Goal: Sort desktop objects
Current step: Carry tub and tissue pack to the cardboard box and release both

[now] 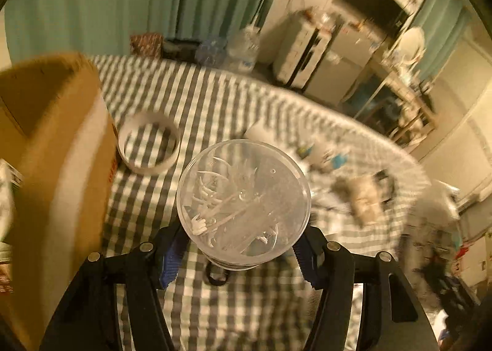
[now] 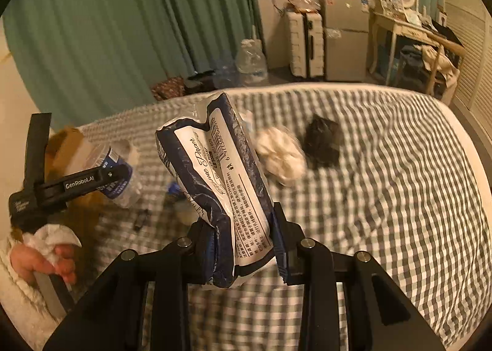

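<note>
My left gripper [image 1: 241, 246] is shut on a clear round plastic jar [image 1: 243, 203] with white picks inside, held above the checked bedspread [image 1: 215, 99], right of a brown cardboard box [image 1: 52, 148]. My right gripper [image 2: 244, 246] is shut on a blue-and-white tissue paper pack [image 2: 215, 179], lifted above the bedspread [image 2: 384, 182]. In the right wrist view the left gripper [image 2: 113, 175] shows at the left with the jar [image 2: 120, 172], near the box [image 2: 67, 142].
A white tape ring [image 1: 149, 148] lies beside the box. A white fluffy item [image 2: 281, 157] and a black item [image 2: 323, 140] lie mid-bed. Small objects [image 1: 363, 194] are scattered to the right. A small black ring [image 1: 216, 275] lies under the jar. Water bottles [image 2: 250, 60] stand beyond the bed.
</note>
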The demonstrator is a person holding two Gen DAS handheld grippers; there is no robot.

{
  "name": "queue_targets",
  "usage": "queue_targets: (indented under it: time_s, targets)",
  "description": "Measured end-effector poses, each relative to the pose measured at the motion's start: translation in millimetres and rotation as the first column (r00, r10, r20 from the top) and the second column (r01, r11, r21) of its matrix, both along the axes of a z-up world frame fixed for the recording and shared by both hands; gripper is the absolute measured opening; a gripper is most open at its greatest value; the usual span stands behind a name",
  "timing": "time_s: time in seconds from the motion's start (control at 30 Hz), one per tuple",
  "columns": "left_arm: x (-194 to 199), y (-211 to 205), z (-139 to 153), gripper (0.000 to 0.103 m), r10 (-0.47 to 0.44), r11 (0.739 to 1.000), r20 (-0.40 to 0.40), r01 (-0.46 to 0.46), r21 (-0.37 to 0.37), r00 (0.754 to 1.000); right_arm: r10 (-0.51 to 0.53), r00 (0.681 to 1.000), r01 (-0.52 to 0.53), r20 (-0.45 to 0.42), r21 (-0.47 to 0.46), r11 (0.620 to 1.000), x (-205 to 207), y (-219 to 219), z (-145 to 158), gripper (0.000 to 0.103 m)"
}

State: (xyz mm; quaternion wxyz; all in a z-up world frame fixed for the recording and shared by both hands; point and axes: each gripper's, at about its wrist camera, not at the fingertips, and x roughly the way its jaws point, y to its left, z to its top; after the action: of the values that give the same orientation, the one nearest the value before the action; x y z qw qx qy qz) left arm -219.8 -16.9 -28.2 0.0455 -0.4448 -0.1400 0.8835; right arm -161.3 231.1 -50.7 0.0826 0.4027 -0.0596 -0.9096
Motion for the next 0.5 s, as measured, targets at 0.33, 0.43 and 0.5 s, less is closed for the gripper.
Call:
queue_targets:
  time_s: [0.33,0.43,0.5]
  targets:
    - [36.6,-72.3,123.9,0.063,-0.080,0.994,-0.166,0.067,-0.084,0.983,0.190,0.977,-0.201,-0.096,-0.116,0.973,18.0,-104.7,77.4,0.030]
    - [48.6,-121.5,128.9,0.063,-0.015,0.988,-0.130,-0.005,-0.153,0.991,0.259,0.962,-0.270,-0.089,-0.151,0.951,13.8,-146.5,83.0,0.030]
    - [58.4,-154.6,121.7,0.063,0.044,0.984,-0.115,-0.063,-0.167,0.992,0.309,0.948,-0.318,-0.074,-0.158,0.935,9.6,-181.3,80.3,0.030]
